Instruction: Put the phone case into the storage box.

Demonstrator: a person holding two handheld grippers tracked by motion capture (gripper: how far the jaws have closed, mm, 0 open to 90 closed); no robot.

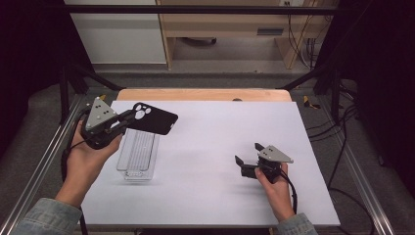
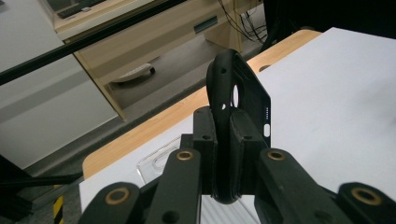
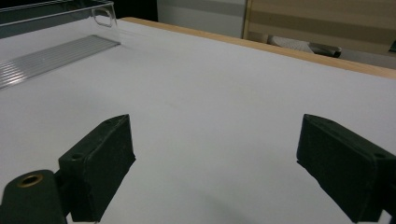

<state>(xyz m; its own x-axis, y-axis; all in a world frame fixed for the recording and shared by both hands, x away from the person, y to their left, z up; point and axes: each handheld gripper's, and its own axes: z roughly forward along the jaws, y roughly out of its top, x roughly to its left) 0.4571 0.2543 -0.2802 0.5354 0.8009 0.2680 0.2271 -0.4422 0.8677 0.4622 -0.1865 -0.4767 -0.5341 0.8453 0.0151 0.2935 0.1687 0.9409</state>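
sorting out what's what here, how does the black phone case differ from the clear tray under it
The phone case is opaque black; the clear tray is see-through with a ribbed floor.
The phone case is held off the table, clamped at one end by the left gripper; the clear tray rests flat on the white table, untouched.
The phone case has round camera cutouts; the clear tray has upright walls.
Both are long and rectangular.

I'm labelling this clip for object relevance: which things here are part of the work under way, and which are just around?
In the job:
- black phone case, clamped in the left gripper
- clear plastic tray, just below the case

Just around:
- right gripper, jaws open with nothing between them, low over the white table sheet
- wooden furniture behind the table
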